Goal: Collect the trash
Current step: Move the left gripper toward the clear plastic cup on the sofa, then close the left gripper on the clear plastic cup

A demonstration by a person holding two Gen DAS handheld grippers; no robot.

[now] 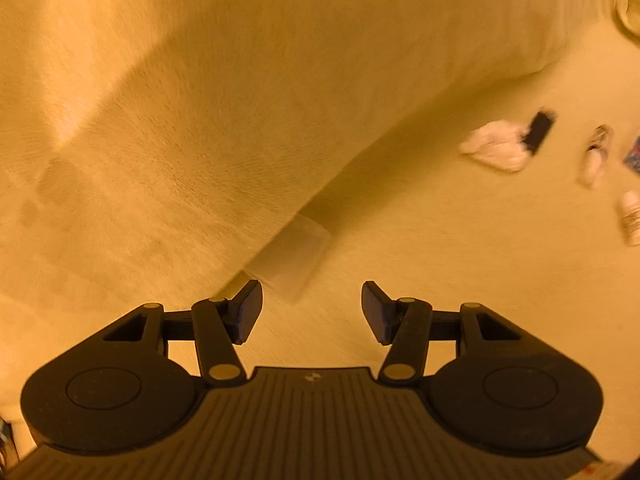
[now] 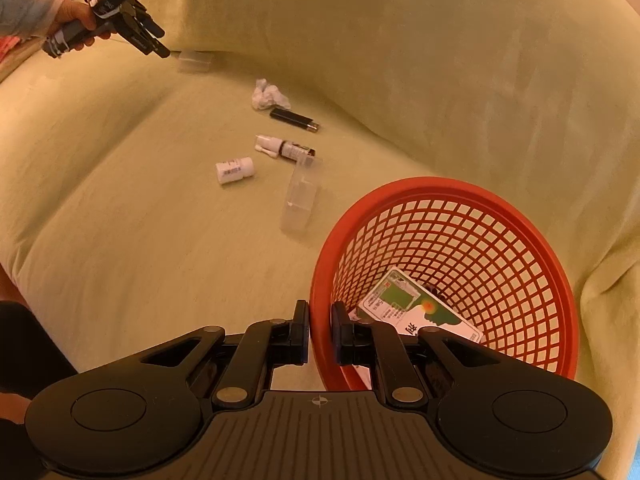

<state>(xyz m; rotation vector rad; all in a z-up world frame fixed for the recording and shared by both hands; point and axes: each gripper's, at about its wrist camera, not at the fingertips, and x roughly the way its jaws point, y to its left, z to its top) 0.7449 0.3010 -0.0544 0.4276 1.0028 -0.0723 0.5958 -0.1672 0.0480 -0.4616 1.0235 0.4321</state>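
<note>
- The step in hand looks like the reach for the next piece of trash: the left tongs (image 1: 312, 312) hang spread and empty just short of a clear plastic box (image 1: 294, 262) that lies at the crease where the sofa seat (image 2: 120, 208) meets the backrest (image 2: 400, 40).
- The right tongs (image 2: 320, 334) are clamped on the near rim of the red mesh basket (image 2: 520, 216), 1 finger outside and 1 inside; a printed green-and-white packet (image 2: 416, 308) already lies in it.
- Trash not yet collected on the seat: a crumpled tissue (image 2: 270, 95), a black lighter (image 2: 294, 120), a small spray bottle (image 2: 284, 149), a white pill bottle (image 2: 235, 170) and a second clear plastic case (image 2: 300, 196), the last nearest the basket.
- Next, I judge, the left tongs must ease forward around the box and close; it is smooth and tucked into the crease, so it may slip.
- The surface is soft yellowish fabric under warm light; little of the room shows.
</note>
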